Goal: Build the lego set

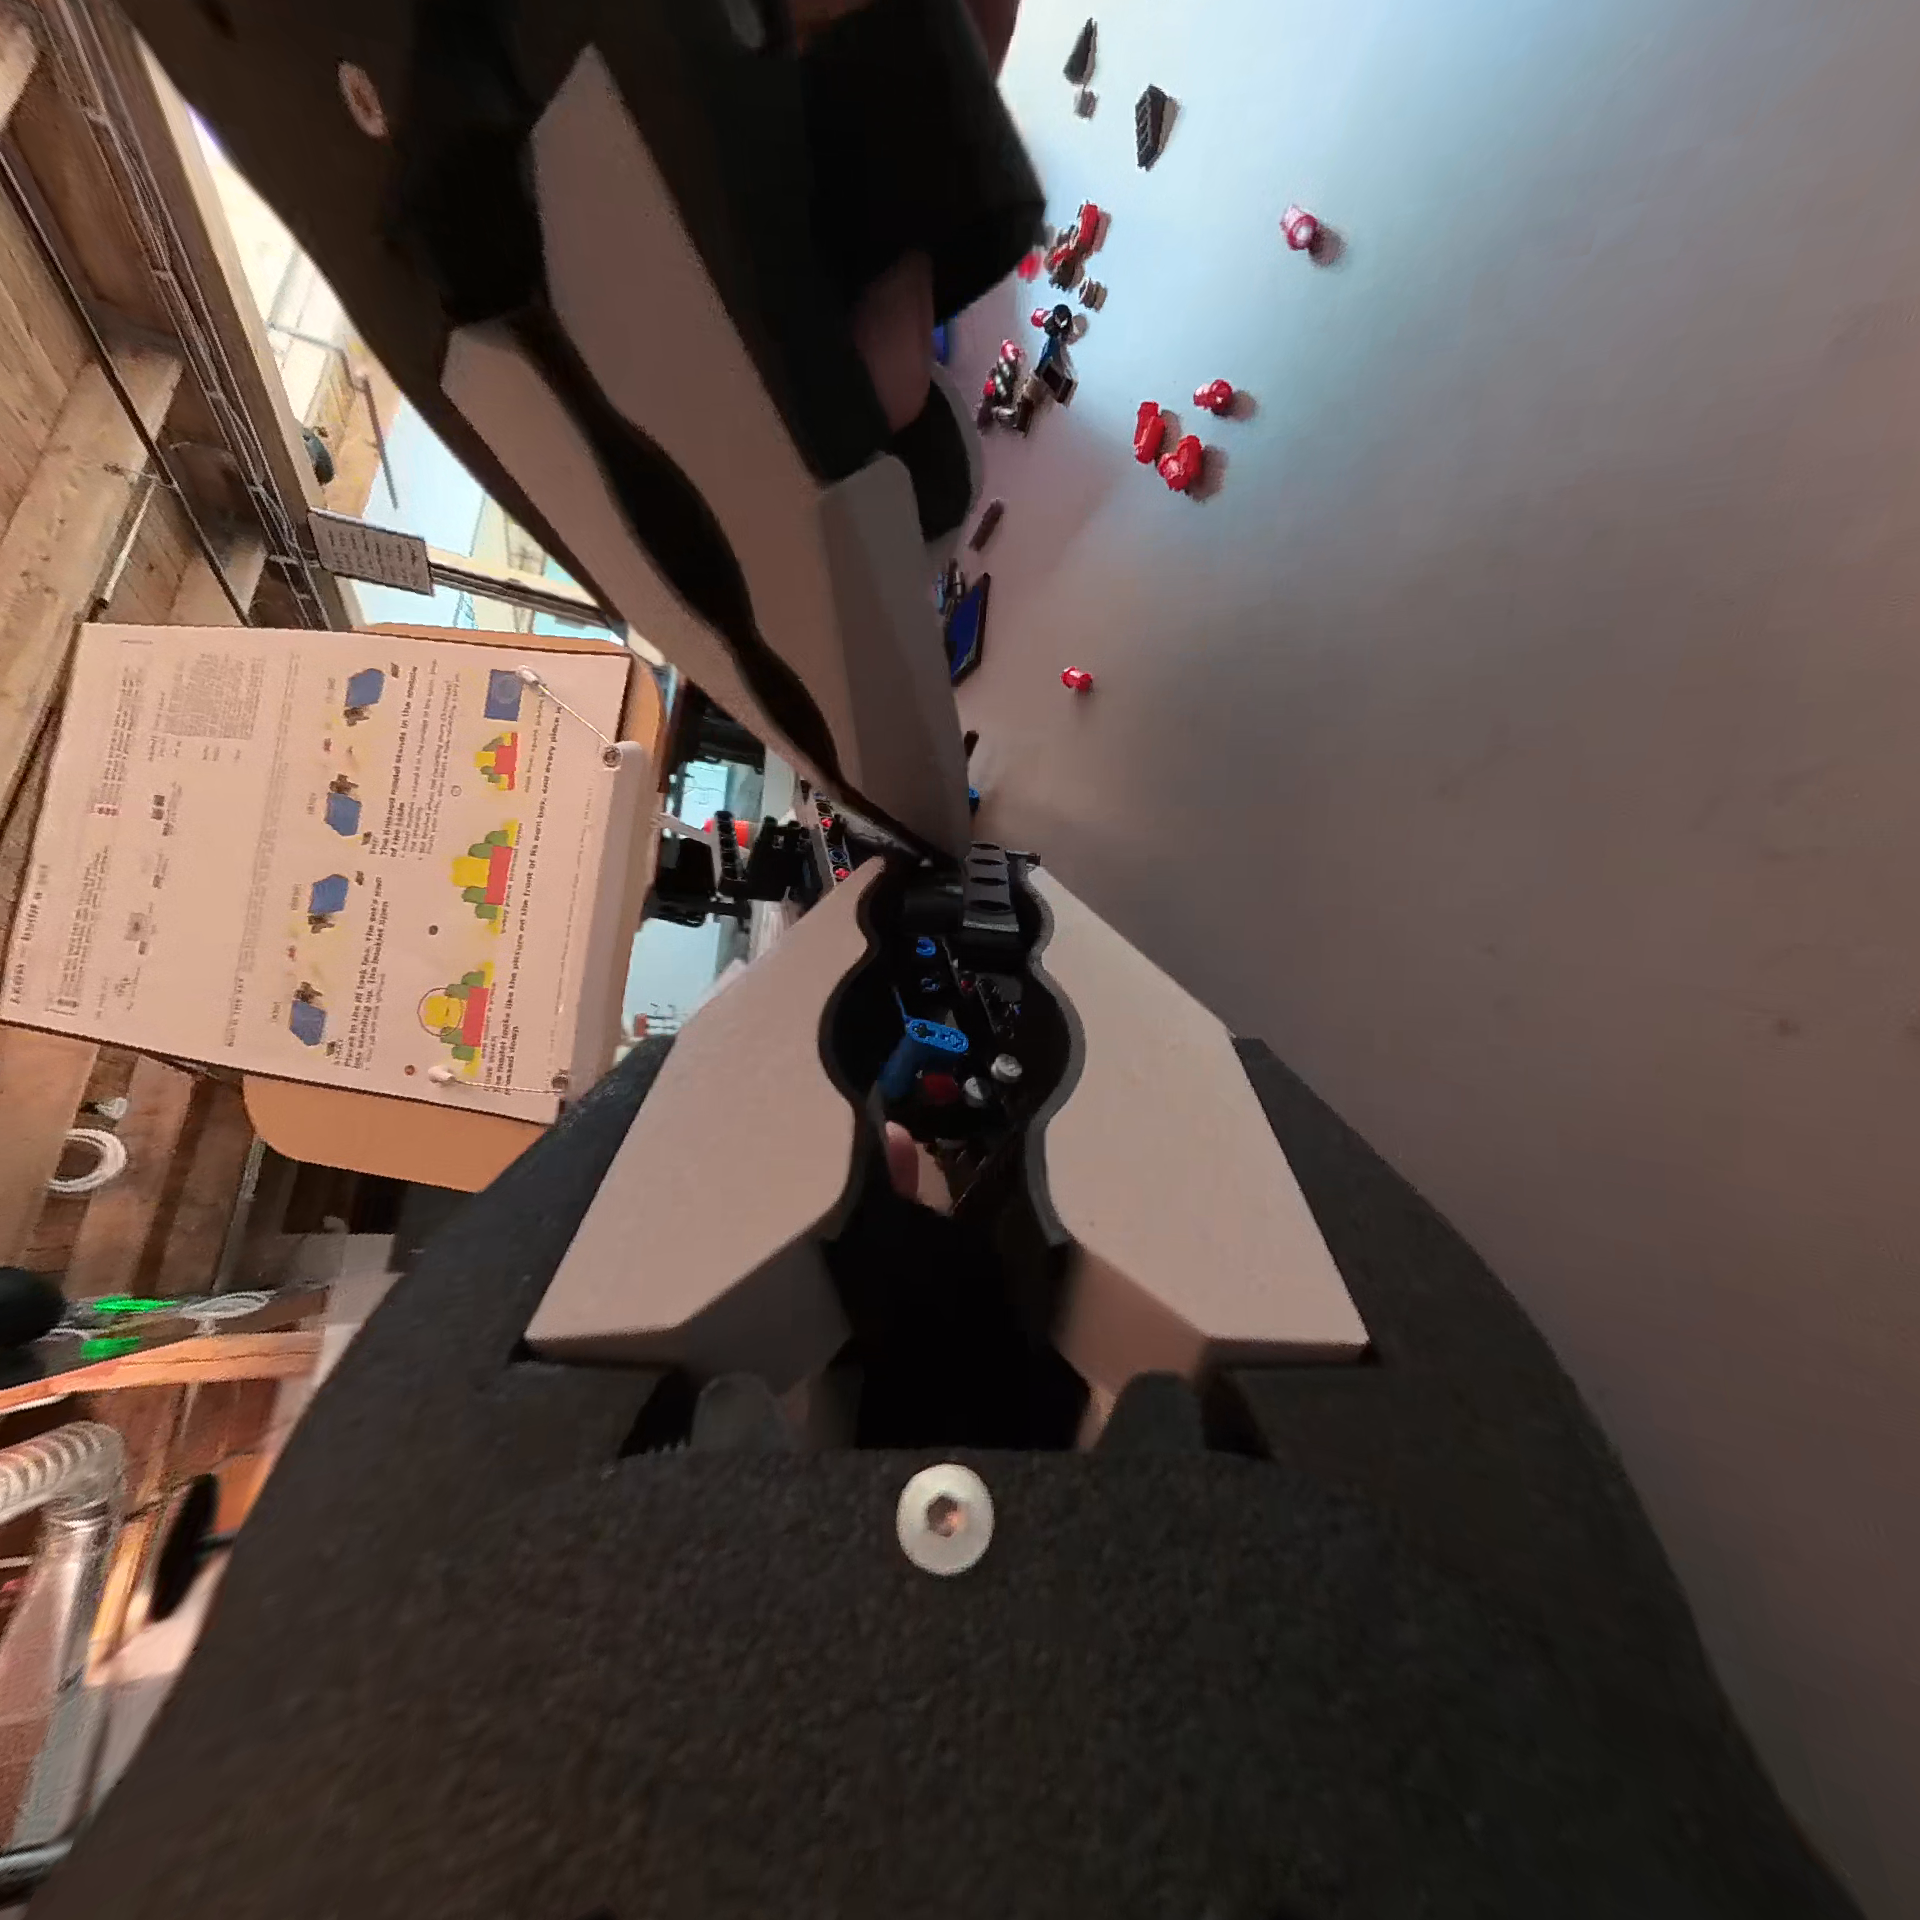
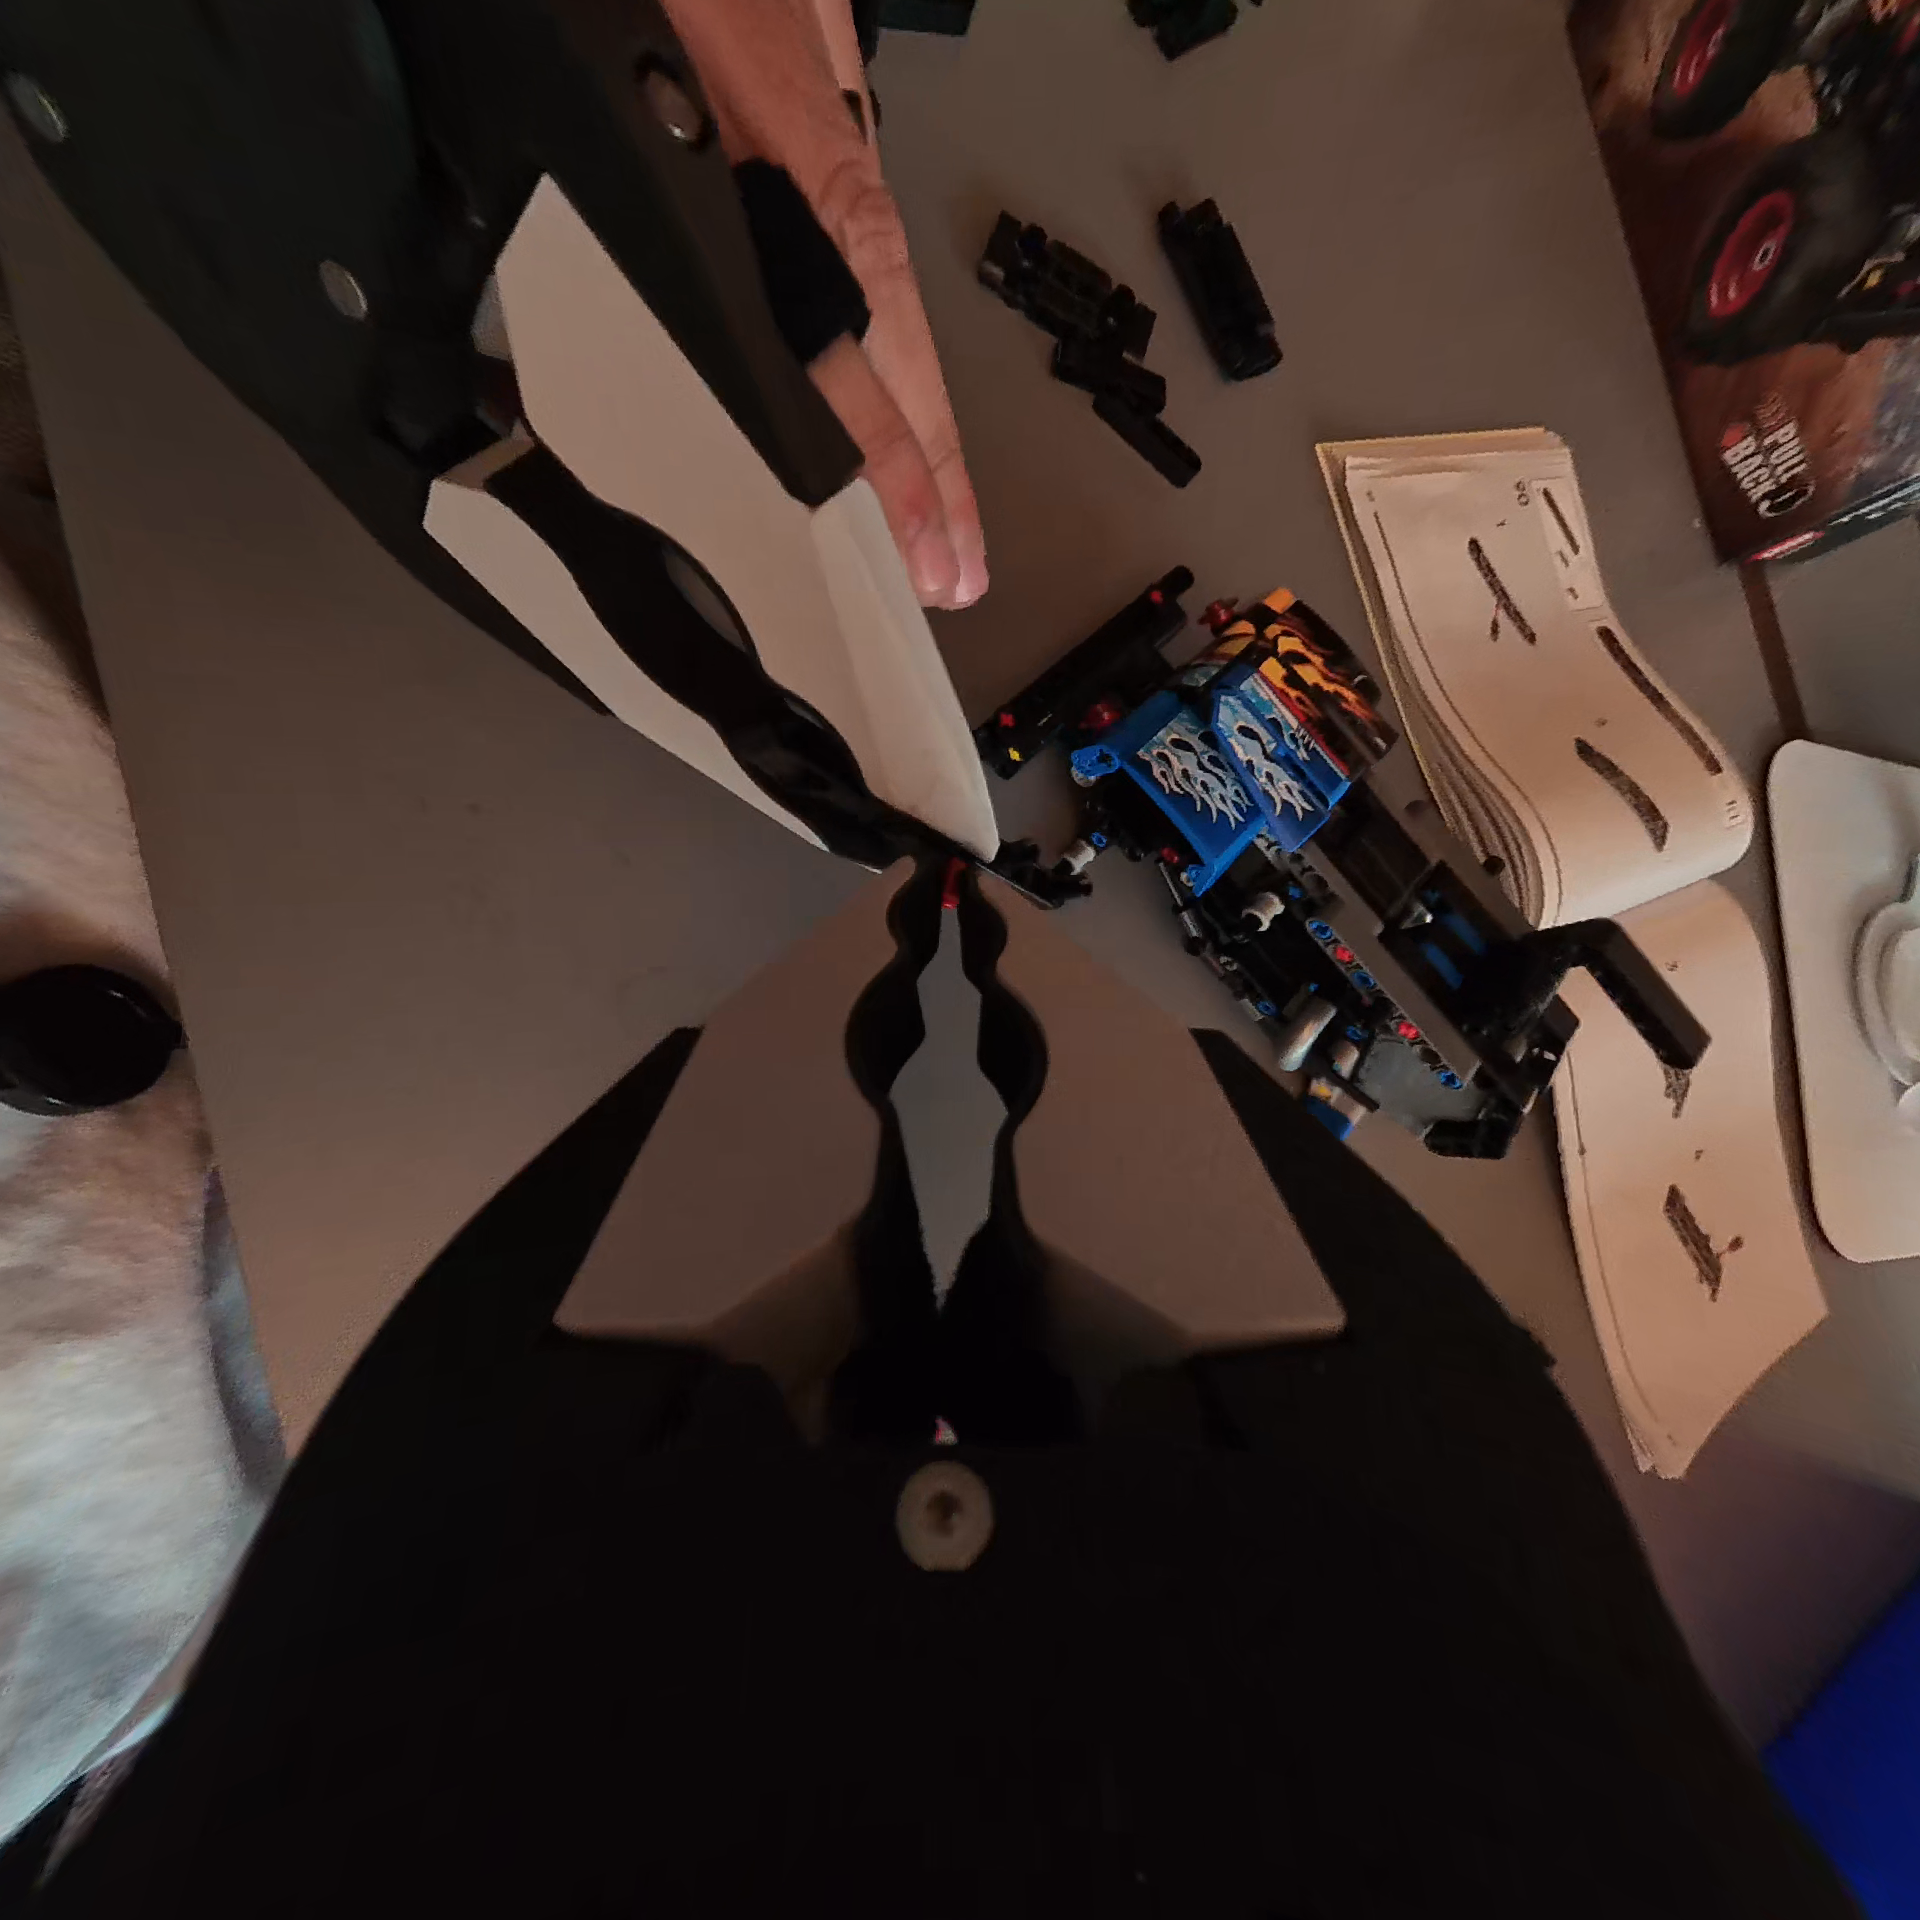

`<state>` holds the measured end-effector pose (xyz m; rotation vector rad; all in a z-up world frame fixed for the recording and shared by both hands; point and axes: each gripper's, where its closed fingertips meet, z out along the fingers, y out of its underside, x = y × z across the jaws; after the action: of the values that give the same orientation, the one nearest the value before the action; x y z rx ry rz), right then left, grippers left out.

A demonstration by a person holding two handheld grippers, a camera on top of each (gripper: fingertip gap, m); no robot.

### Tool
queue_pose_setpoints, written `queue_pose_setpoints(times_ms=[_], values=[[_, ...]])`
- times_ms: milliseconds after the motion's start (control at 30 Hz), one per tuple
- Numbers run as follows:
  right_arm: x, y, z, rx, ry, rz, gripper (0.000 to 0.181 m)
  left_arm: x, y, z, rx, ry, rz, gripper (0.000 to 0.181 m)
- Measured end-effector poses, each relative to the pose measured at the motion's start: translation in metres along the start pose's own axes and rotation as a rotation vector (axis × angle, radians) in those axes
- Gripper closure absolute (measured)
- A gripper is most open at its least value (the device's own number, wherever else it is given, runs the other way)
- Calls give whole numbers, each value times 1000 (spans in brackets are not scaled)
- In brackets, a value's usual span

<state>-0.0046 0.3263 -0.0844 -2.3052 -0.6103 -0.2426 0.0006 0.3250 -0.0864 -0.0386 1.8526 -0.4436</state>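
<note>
The partly built lego model [image 2: 1247,821], black with blue flame panels, stretches to the right of both grippers above the grey table [image 2: 468,935]. My left gripper [image 1: 961,878] is shut on a black part at the model's near end; the model's blue and black parts [image 1: 940,1029] show between its fingers. In the right wrist view the left gripper [image 2: 966,836] comes in from the upper left, held by a hand. My right gripper [image 2: 951,883] is shut on a small red pin [image 2: 952,885], right against the gripped end of the model. The right gripper also shows in the left wrist view [image 1: 930,836], tip to tip with the left.
Loose red pieces [image 1: 1174,447] and a blue plate [image 1: 966,634] lie on the table. Black beams [image 2: 1091,312], an open instruction booklet [image 2: 1558,675], the set's box [image 2: 1787,260] and a white tray [image 2: 1839,1039] lie around the model. A white fluffy thing [image 2: 83,1351] is at the left. Left and right tips are no more than a few centimetres apart.
</note>
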Motion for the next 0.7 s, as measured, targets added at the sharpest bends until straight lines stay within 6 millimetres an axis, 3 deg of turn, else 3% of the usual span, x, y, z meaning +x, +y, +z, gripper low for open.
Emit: queue_pose_setpoints(times_ms=[33,167,367,533,700], values=[[1,0,0,3,9,-7,179,-1,0,0,4,4,-26,166],[2,-1,-4,47,30,-129,180,-2,-6,-1,68,57,-177,166],[-10,-2,-15,183,-77,-298,180,0,-21,-7,196,190,-390,166],[-9,-2,-17,91,-27,-468,180,1,-22,-7,220,257,-520,166],[-6,-3,-12,85,-82,-355,179,-1,-17,-6,209,247,-523,166]])
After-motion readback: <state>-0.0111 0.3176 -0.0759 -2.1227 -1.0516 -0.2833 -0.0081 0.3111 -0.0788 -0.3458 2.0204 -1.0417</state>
